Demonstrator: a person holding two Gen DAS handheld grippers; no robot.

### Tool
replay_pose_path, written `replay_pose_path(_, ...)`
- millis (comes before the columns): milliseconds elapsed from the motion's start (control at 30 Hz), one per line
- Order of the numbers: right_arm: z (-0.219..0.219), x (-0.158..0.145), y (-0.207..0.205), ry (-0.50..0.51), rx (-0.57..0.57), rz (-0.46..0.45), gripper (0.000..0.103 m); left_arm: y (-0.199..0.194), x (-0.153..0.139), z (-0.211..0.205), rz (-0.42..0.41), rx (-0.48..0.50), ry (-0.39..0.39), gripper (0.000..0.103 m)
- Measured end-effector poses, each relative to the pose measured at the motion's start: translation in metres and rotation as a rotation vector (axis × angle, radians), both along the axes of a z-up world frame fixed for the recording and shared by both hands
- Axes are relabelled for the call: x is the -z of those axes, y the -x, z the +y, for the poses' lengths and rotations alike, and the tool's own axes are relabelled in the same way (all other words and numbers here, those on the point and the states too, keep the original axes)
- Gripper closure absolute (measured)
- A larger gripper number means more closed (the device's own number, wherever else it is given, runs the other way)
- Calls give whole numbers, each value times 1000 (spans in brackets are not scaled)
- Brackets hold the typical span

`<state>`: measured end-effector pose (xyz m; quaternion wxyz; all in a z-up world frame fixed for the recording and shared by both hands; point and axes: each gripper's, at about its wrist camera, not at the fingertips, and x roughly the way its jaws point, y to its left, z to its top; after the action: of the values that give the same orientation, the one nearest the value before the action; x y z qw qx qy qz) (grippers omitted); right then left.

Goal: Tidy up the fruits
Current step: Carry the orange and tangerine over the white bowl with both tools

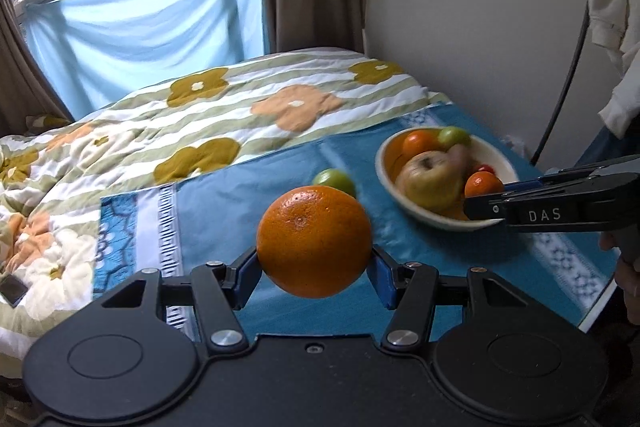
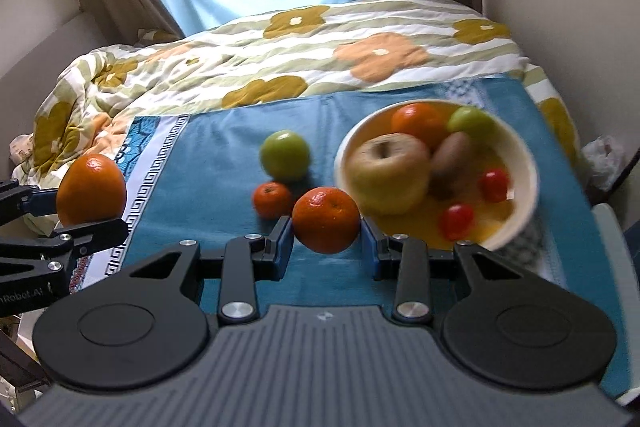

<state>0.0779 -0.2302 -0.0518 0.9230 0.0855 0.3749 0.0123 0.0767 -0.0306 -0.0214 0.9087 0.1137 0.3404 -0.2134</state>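
Observation:
My left gripper (image 1: 314, 261) is shut on a large orange (image 1: 314, 241), held in the air above the blue cloth (image 1: 240, 199). My right gripper (image 2: 326, 233) is shut on a smaller tangerine (image 2: 326, 219), also lifted off the cloth. A cream bowl (image 2: 512, 227) to the right holds an apple (image 2: 386, 173), an orange, a green fruit, a brown fruit and two small red tomatoes. On the cloth lie a green apple (image 2: 285, 155) and a small tangerine (image 2: 272, 199). In the left wrist view the bowl (image 1: 440, 222) sits right of the orange, with the right gripper (image 1: 480, 207) in front of it.
A bed with a flowered quilt (image 2: 280, 59) lies behind the blue cloth (image 2: 208, 163). A wall runs along the right, with white clothes (image 1: 612, 7) hanging on it. The left gripper (image 2: 80, 217) with its orange (image 2: 91, 191) shows at the left edge of the right wrist view.

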Motion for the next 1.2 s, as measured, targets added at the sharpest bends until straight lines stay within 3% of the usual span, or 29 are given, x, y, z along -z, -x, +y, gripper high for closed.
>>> replay_pose_path(333,-84,-12,10,27,13,-8,52,2,0,-85,16,16,31,42)
replay_pose_path(633,-150,5,0,33,-3,17,52,-13,30,-153,67,19,19,42)
replay_pose_path(833,-174,20,-15,34,-36,39,52,-29,62,-188,117,13,-10,42)
replay_pose_path(1100,-186,33,-29,21,-71,53,52,-38,76,-208,141,-2,-45,41)
replay_pose_path(1167,-187,34,-32,20,-78,52,52,-37,75,-213,125,3,-71,31)
replay_pose_path(1200,-187,34,-33,20,-82,50,52,-35,73,-214,105,6,-78,17)
